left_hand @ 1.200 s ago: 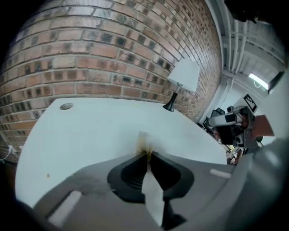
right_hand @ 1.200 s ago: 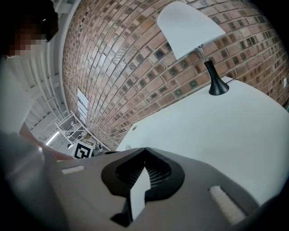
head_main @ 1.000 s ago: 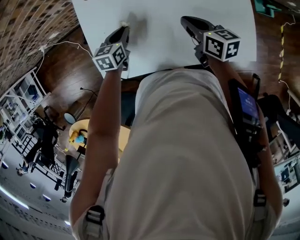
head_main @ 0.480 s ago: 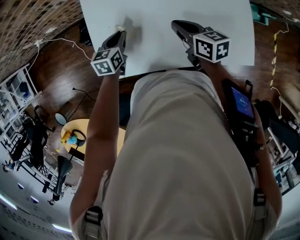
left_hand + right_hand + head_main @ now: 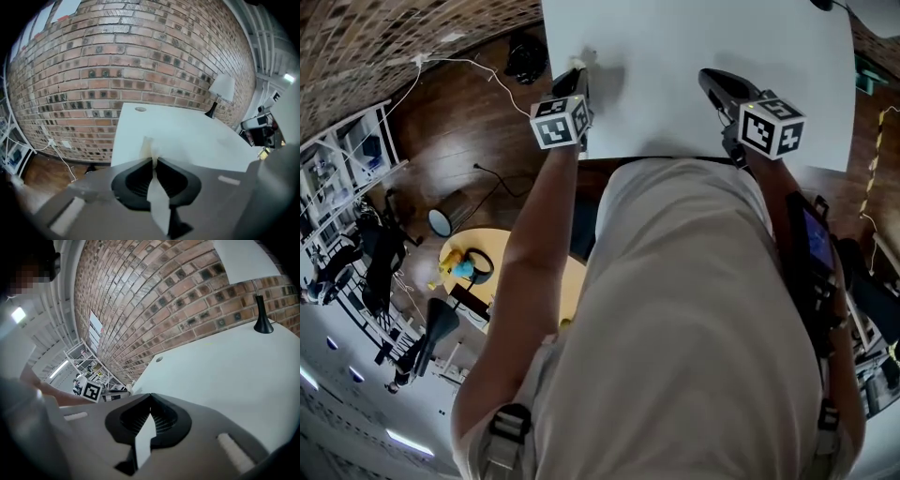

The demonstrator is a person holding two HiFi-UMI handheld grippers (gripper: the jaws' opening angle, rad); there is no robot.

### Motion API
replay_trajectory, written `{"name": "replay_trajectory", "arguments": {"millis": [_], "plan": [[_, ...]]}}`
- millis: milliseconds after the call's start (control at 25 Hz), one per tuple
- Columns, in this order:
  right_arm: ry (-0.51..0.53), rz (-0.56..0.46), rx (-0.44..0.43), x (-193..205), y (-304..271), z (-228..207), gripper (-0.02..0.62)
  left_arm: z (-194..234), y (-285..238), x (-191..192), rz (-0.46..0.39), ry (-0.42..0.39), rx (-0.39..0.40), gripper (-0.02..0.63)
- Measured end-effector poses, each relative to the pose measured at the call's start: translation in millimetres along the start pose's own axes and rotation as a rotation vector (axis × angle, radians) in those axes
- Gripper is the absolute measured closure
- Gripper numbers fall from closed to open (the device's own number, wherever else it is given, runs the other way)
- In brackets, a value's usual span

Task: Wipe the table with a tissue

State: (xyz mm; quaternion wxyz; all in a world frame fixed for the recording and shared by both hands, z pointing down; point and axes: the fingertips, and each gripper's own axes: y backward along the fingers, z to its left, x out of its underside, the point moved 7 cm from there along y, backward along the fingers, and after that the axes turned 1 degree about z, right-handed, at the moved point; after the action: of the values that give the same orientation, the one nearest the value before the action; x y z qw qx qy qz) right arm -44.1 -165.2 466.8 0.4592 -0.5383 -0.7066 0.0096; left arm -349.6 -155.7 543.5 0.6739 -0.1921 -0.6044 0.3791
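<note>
At the near left corner of the white table (image 5: 703, 37), the head view shows the left gripper (image 5: 579, 70) reaching over the near edge with a small white tuft of tissue (image 5: 587, 56) at its tips. Whether the tuft touches the tabletop I cannot tell from here. The right gripper (image 5: 715, 82) hangs over the near edge farther right, well apart from the tissue, so the left hand is the one placed to wipe. From the tissue, the bare tabletop spreads toward the far edge and across to the right.

In the left gripper view the jaws are pressed together on the tissue. Its crumpled end stands out past the tips, roughly along the gripper's own line. The table lies ahead, with its left edge near the tips. A small round disc (image 5: 140, 109) sits by the far left corner, and a lamp (image 5: 220, 91) stands at the far edge against the brick wall (image 5: 117, 56).

In the right gripper view the jaws meet at their tips and hold nothing. The left gripper's marker cube (image 5: 92, 391) shows off to the left, by the table's near left corner.
</note>
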Motion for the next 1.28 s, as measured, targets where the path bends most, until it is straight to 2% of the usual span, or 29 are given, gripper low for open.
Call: {"name": "replay_trajectory", "arguments": {"millis": [200, 480, 880, 1280], "plan": [[-0.022, -0.005, 0.030, 8, -6, 9, 0.586, 29, -19, -24, -0.007, -0.069, -0.006, 0.568], [-0.074, -0.047, 0.083, 13, 2, 8, 0.586, 17, -41, -32, 0.033, -0.205, -0.001, 0.569], [-0.120, -0.103, 0.137, 19, 21, 4, 0.586, 9, -42, -31, -0.013, -0.194, -0.068, 0.571], [-0.130, -0.110, 0.147, 26, 30, 6, 0.586, -4, -57, -41, -0.011, -0.178, 0.027, 0.571]]}}
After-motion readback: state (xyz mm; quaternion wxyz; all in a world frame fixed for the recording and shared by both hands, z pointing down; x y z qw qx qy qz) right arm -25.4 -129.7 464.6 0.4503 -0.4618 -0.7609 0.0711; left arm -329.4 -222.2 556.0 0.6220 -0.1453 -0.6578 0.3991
